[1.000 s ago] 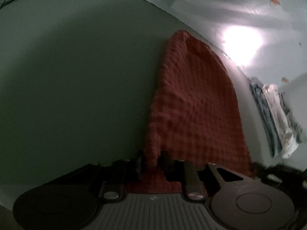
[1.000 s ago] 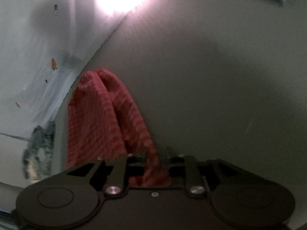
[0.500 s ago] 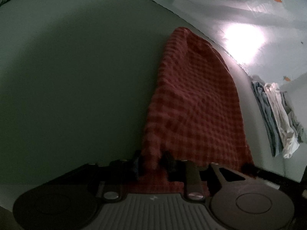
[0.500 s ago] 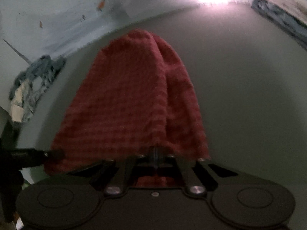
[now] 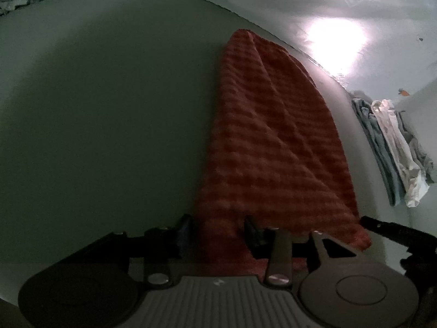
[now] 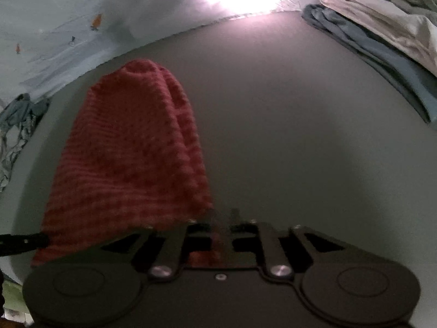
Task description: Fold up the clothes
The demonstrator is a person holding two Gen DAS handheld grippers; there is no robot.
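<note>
Handling notes, near end first. Left gripper (image 5: 215, 227) straddles the near left corner of the red waffle-weave towel (image 5: 270, 147); its jaws are opening, cloth lies between them, and a gap shows on either side of the fabric, so the pads look clear of it. Right gripper (image 6: 226, 218) sits at the towel's (image 6: 131, 164) near right corner; jaws are narrow and opening, the fingertips blurred, and a strip of red shows low between the linkages. Whether they pinch cloth I cannot tell.

Towel lies flat on the grey table (image 5: 95, 123), already doubled into a long narrow strip running away from both grippers, tapering to a rounded far end near the table's back edge.

Judged handling: light, soft, fully limp, with a coarse textured weave that should grip well in the pads and not slide. Layers could separate, so any hold should take all thicknesses at a corner or hem, both near corners together.

Farther off: stack of folded laundry (image 6: 382, 35) at the right, crumpled clothes (image 6: 16, 131) at the left edge.
</note>
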